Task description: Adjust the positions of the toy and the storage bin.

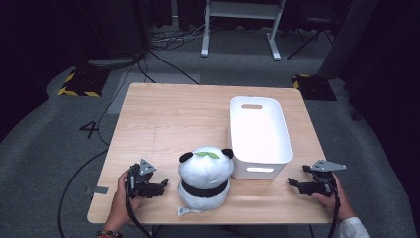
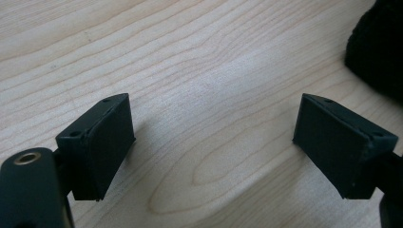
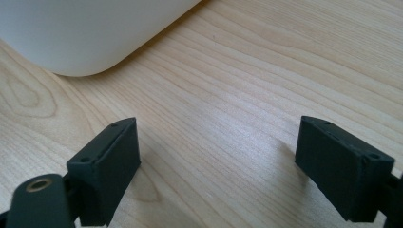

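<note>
L gripper (image 1: 161, 185) open, plush panda (image 1: 205, 176) between, R gripper (image 1: 295, 183) open

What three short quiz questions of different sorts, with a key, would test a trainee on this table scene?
1. True or false: the plush panda lies inside the white bin.
2. Which hand-held gripper is nearer the bin? A) left hand-held gripper B) right hand-held gripper
3. Fill in: both grippers' jaws stand ____ over the wooden table, with nothing between them.

Key: 1 false, it sits on the table beside the bin; 2 B; 3 open.
</note>
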### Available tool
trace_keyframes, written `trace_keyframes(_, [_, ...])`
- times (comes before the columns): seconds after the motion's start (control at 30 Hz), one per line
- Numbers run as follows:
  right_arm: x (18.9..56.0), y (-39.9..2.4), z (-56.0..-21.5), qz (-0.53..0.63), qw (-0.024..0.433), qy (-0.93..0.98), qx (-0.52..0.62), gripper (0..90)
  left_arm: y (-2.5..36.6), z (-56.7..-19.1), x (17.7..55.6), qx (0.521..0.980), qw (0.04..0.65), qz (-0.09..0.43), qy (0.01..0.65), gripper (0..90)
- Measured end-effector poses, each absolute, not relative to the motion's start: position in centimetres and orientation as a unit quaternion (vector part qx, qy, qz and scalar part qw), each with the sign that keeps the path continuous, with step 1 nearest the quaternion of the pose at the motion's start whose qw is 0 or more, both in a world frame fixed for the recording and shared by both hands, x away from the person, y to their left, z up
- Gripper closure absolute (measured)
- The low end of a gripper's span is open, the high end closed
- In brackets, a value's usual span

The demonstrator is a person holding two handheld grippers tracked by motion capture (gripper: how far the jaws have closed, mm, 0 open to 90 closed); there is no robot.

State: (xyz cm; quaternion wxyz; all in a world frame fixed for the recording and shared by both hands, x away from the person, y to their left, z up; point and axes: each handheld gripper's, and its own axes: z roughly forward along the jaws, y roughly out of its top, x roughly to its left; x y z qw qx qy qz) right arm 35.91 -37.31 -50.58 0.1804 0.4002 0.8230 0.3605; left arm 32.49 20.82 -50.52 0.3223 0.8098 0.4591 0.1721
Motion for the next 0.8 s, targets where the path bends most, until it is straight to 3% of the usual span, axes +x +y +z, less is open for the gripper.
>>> trace_keyframes(0.37, [36.0, -37.3, -50.6, 0.360, 0.180, 0.824, 0.399, 14.6, 20.7, -50.1, 31.3, 0.825, 0.314, 0.176, 0.435, 19.9])
trace_keyframes(0.8, [36.0, -37.3, -50.6, 0.359, 0.180, 0.825, 0.398, 14.5, 19.9, -48.3, 29.3, 0.844, 0.349, 0.162, 0.373, 18.4])
